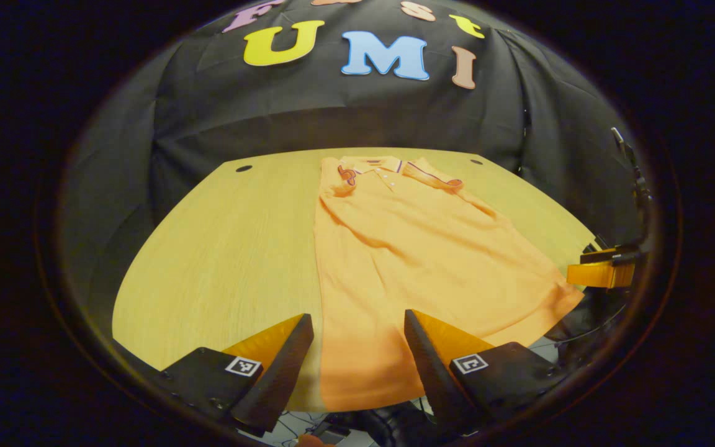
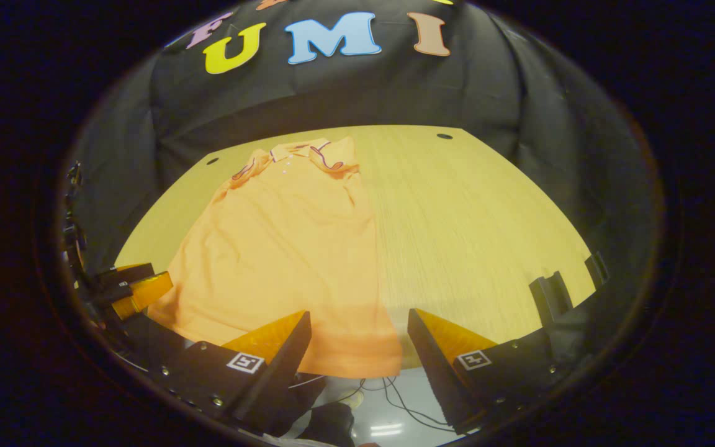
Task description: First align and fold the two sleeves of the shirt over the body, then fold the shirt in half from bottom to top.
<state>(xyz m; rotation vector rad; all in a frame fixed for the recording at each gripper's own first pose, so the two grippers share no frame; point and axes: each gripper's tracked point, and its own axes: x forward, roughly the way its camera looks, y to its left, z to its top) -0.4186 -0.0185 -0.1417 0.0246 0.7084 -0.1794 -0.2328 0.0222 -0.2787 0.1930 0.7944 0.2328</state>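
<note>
The shirt [image 1: 419, 261] is laid lengthwise on the table [image 1: 221, 248], collar [image 1: 376, 165] far; both grippers [image 1: 357, 354] [image 2: 357, 354] are held apart, a cable [image 2: 395, 394] seen below the right one.

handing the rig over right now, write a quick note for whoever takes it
Left gripper: open, holding nothing, poised over the shirt's bottom hem.
Right gripper: open, holding nothing, over the hem's other corner.
Shirt: lying flat on the table, collar at the far end, hem hanging slightly over the near edge.
Done: both sleeves look folded in over the body.
Left: grip the hem at both corners and fold bottom to top, up to the collar.
</note>
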